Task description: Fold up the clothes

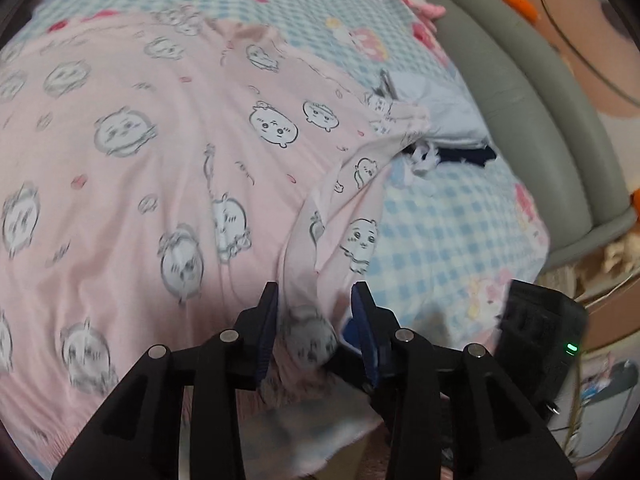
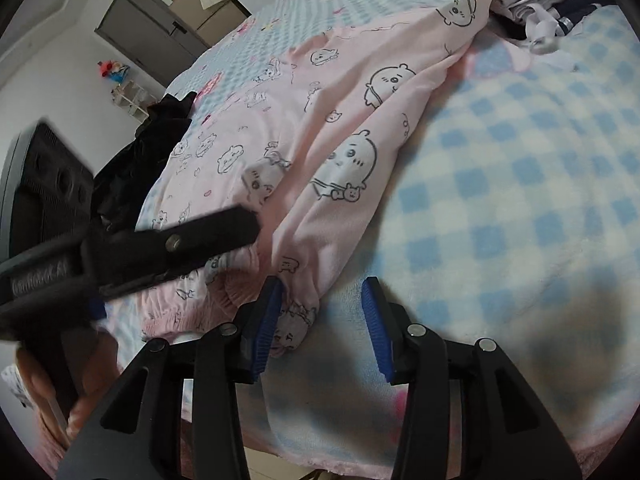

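Observation:
A pink garment printed with cartoon faces lies spread over a blue checked bed cover. One long sleeve or leg of the garment runs from the far right down toward me as a loose fold. My left gripper is open, with the end of that fold lying between its blue pads and touching the left one. In the right wrist view, the same pink garment ends at my open right gripper, its tip against the left pad. The left tool's black frame reaches in from the left.
A grey padded bed frame curves along the right. Folded pale and dark clothes sit near it. A black garment lies at the bed's far side. A black device with a green light is at lower right. A grey cabinet stands beyond.

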`<move>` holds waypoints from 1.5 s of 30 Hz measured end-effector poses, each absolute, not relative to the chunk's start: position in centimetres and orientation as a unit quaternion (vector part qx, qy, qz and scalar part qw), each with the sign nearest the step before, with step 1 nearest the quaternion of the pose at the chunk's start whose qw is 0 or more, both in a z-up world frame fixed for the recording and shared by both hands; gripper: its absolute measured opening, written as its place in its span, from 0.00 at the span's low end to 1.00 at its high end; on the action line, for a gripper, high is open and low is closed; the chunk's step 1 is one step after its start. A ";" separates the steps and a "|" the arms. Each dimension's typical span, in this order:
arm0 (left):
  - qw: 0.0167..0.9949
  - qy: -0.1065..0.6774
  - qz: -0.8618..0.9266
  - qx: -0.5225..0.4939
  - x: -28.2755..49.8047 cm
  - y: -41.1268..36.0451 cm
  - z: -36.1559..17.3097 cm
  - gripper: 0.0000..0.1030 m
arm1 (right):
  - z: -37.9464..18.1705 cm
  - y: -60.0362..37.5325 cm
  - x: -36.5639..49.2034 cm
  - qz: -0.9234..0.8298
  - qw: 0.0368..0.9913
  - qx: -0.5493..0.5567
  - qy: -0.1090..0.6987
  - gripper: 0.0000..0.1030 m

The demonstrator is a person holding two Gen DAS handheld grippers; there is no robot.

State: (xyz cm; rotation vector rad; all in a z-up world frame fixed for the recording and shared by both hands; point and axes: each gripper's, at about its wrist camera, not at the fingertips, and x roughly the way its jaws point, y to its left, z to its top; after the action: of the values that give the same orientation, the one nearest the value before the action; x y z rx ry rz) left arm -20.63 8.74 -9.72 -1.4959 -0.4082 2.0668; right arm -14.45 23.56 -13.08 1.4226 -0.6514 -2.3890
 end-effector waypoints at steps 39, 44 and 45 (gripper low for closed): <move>0.166 -0.288 0.810 -0.483 -14.4 -11.3 -9.8 0.10 | -10.8 13.7 -18.0 -0.815 0.185 0.535 -0.120 0.51; 0.157 -0.267 0.804 -0.508 -16.1 -10.6 -11.0 0.46 | -11.1 13.7 -16.7 -0.812 0.191 0.543 -0.098 0.51; 0.157 -0.266 0.801 -0.513 -16.4 -10.4 -11.3 0.46 | -11.1 13.7 -16.5 -0.811 0.192 0.544 -0.093 0.51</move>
State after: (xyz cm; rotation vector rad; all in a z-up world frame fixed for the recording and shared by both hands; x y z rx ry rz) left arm -16.44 -10.45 -11.28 -1.4686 -0.7606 2.2913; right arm -16.46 13.67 -11.13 1.5275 -0.2602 -2.2772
